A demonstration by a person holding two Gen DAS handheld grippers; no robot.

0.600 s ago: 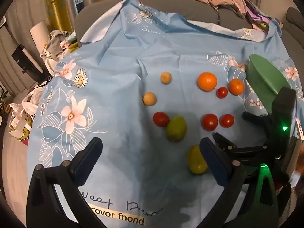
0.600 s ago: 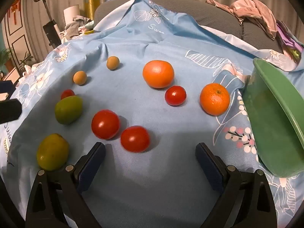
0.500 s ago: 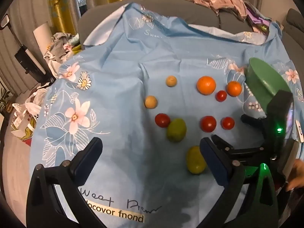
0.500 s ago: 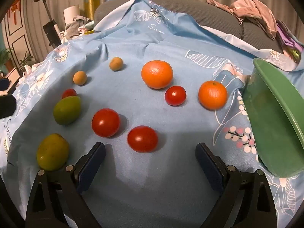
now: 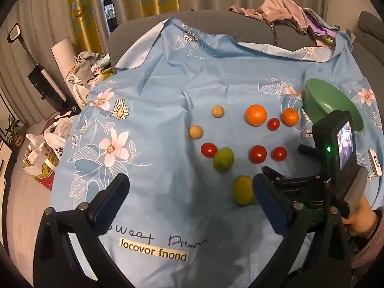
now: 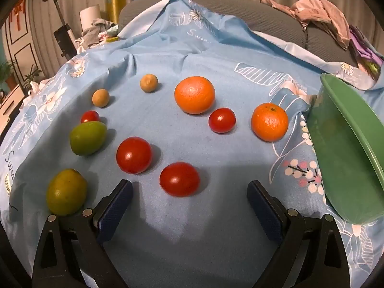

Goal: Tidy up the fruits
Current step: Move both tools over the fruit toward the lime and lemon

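Note:
Fruit lies loose on a blue flowered cloth (image 5: 148, 100): a large orange (image 6: 194, 94), a smaller orange (image 6: 269, 122), several red tomatoes, two green-yellow fruits (image 6: 87, 138) (image 6: 66, 192) and two small tan ones. A green bowl (image 6: 348, 158) stands tilted at the right edge. My right gripper (image 6: 189, 192) is open, low over the cloth, and the nearest tomato (image 6: 179, 178) sits just ahead between its fingers, untouched. My left gripper (image 5: 189, 192) is open and empty over bare cloth, with the nearer green-yellow fruit (image 5: 243, 190) by its right finger.
The right tool's body with its small screen (image 5: 336, 144) and a hand (image 5: 360, 218) fill the lower right of the left wrist view. Grey sofa cushions with crumpled clothes (image 5: 276, 12) lie behind the cloth. Bags and clutter (image 5: 45, 148) sit on the floor at left.
The left gripper has drawn back a little, so the fruit looks smaller and farther in its view. The right gripper has shifted slightly, bringing the nearest tomato to the middle between its fingers.

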